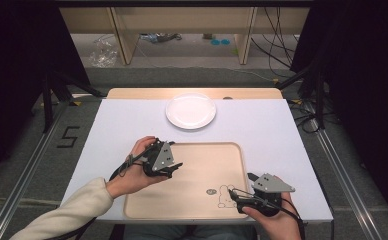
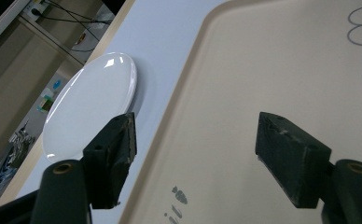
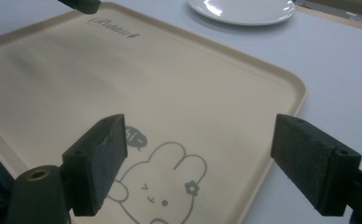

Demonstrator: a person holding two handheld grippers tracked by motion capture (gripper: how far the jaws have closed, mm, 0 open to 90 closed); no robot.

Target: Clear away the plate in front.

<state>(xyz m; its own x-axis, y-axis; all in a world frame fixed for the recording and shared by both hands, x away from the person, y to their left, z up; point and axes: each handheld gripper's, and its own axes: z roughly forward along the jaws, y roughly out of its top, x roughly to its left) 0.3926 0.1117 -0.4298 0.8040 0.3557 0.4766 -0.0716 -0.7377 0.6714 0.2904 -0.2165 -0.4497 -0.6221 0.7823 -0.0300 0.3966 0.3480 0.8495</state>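
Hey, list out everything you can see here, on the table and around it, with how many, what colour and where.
Tray: one, beige, with a rabbit drawing near its right front corner; on the near middle of the table.
Plate: one, white, bare; beyond the tray, toward the far edge.
Table cover: one, pale lilac-white; under the tray and plate.
Cables: several, black; on the floor beyond the table, at the right.
Plastic bag: one, clear; on the floor at the far left.
Left gripper: one, black, fingers apart; over the tray's left edge.
Right gripper: one, black, fingers apart; at the tray's right front.
Hands: two, one on each gripper.
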